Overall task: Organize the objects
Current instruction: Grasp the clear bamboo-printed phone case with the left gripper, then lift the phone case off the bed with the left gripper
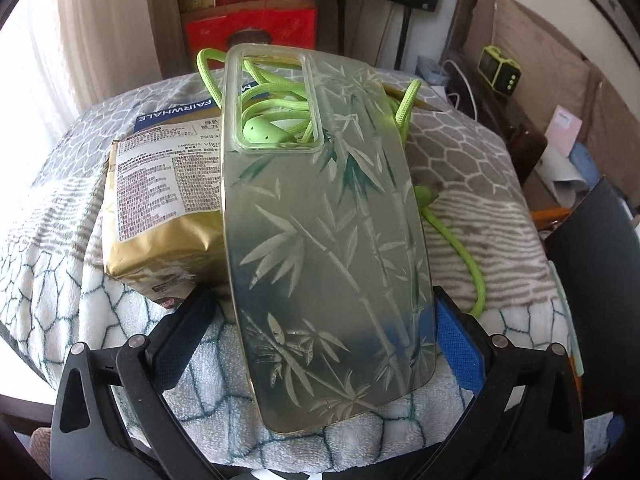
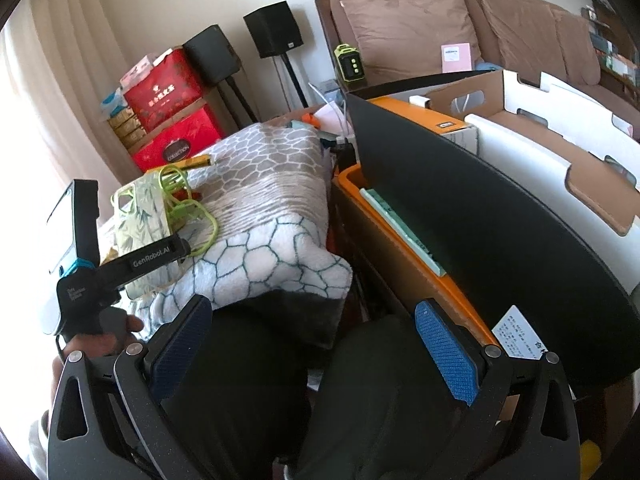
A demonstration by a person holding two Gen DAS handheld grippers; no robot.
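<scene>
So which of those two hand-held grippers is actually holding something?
The left hand-held gripper: its blue pads clamp the bamboo-print phone case. The right hand-held gripper is open, with nothing between its fingers.

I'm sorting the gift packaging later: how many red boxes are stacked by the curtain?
2. The upper red box sits on the lower red box, left of the black speakers. More may be hidden behind them.
</scene>
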